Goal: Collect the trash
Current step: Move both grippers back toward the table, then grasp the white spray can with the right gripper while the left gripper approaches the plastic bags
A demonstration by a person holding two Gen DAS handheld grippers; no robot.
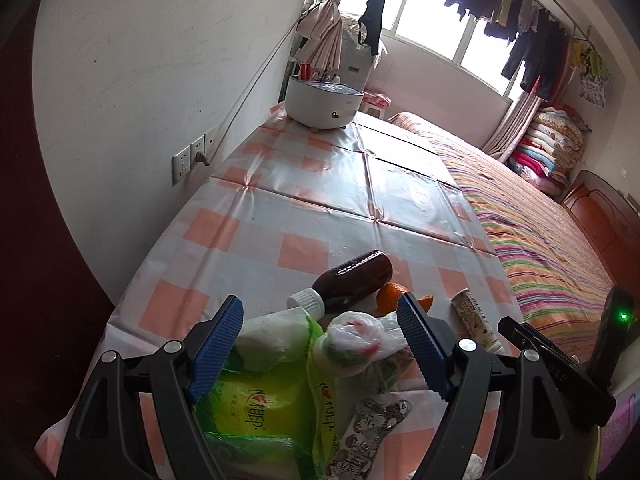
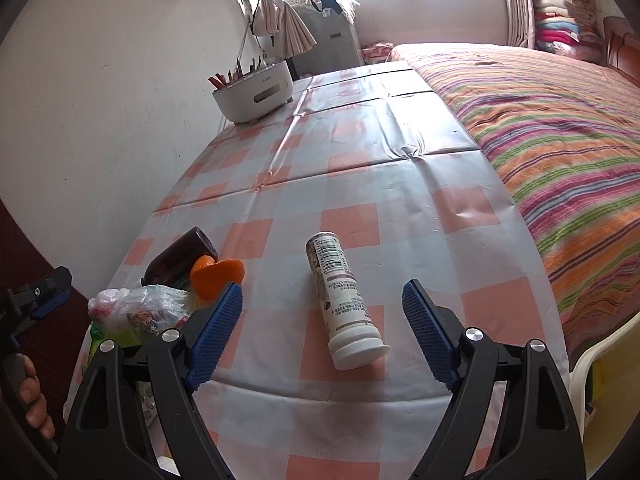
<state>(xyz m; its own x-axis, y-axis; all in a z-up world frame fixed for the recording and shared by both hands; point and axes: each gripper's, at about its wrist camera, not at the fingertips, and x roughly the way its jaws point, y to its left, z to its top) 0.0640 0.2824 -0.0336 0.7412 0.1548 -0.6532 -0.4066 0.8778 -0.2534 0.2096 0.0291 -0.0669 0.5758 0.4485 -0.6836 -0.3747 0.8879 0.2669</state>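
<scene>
Your left tongs [image 1: 320, 344] stand wide apart over the near left corner of the worktop [image 1: 304, 184], which wears a glossy pink-and-white checked plastic cloth. Nothing is pinched; beneath and between the blue ribbed pads lies the heap of trash: a crumpled yellow-green plastic bag [image 1: 260, 404], a knotted clear plastic bag with red and white scraps inside [image 1: 356, 336], and a flattened printed wrapper [image 1: 368, 432] at the near edge. Just beyond the heap, a dark brown plastic bottle with a white ribbed cap [image 1: 348, 280] lies on its side, with a piece of orange peel [image 1: 394, 296] touching its right flank.

To the right of the peel, well apart from the heap, a white cylindrical printed tube with a barcode [image 2: 340, 300] lies on the cloth, cap end toward you. Your right tongs [image 2: 322, 334] are spread on either side of it, the pads clear of its sides.

Far along the worktop, by the left wall, stands a white round utensil holder [image 2: 256, 88]. A striped bed [image 2: 560, 152] runs along the right side.
</scene>
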